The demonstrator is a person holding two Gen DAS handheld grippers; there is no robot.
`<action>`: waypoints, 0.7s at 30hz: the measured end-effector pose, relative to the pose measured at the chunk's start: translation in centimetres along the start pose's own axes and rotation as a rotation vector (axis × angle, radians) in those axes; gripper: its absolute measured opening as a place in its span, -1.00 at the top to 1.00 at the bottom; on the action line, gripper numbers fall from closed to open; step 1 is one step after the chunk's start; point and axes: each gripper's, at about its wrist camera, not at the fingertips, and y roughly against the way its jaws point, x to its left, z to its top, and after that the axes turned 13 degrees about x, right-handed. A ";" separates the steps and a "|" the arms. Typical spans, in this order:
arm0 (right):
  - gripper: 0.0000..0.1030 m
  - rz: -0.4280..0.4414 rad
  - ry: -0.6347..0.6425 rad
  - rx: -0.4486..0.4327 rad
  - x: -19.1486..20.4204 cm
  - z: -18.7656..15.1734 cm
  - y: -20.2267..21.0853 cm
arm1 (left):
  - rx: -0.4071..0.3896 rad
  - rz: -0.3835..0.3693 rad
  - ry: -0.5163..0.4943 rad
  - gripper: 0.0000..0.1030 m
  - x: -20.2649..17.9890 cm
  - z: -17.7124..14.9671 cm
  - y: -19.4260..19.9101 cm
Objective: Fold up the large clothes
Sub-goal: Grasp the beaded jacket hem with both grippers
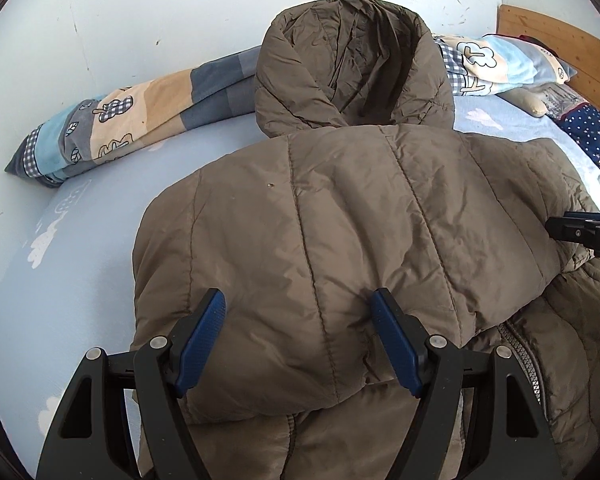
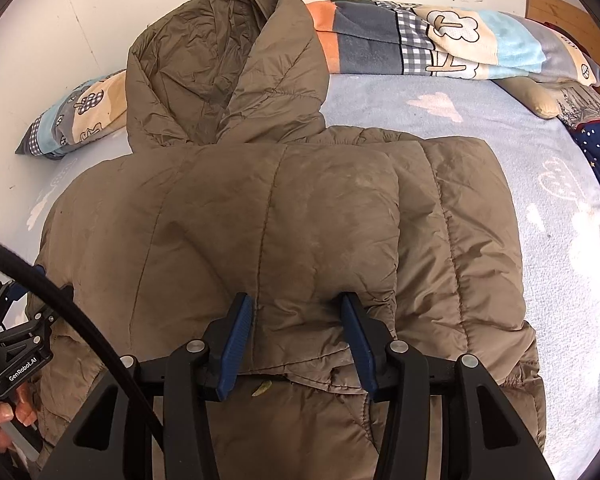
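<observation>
both the left gripper and right gripper, jaws partly spread, pinch the folded-over edge of the brown hooded puffer jacket lying on the blue bed sheet, apparently to lay that fold flat.

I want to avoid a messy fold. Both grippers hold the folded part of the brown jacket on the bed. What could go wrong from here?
1. The puffy jacket may spring back once the left gripper and right gripper let go.
2. The slick fabric bunched between the pads could slip out unevenly and skew the fold.
3. The hood stands up against the rolled blanket; it may stay unfolded and bulky.
</observation>
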 end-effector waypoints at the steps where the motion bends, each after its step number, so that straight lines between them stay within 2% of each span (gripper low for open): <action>1: 0.01 0.000 -0.001 0.000 0.0 0.0 0.0 | 0.001 0.001 0.000 -0.45 0.0 0.0 0.0; 6: 0.01 0.003 -0.005 0.004 0.0 0.0 0.0 | 0.002 0.013 -0.013 -0.45 -0.2 -0.1 0.5; 8: 0.00 0.016 -0.016 0.009 -0.1 -0.1 0.5 | 0.005 -0.008 -0.020 -0.45 0.0 -0.2 1.3; 10: -0.13 0.045 -0.015 0.008 -0.3 -0.3 1.4 | 0.006 -0.035 -0.016 -0.45 0.3 -0.4 2.2; 14: -0.16 0.105 -0.032 -0.011 -1.6 -1.6 4.3 | 0.007 -0.086 0.027 -0.45 2.1 -1.7 4.5; 17: -0.17 0.122 -0.063 -0.036 -4.0 -3.9 7.1 | 0.041 -0.126 0.094 -0.45 4.6 -4.2 6.3; 21: -0.24 0.130 -0.151 -0.031 -9.1 -9.6 9.9 | 0.114 -0.164 0.203 -0.45 8.1 -8.9 8.1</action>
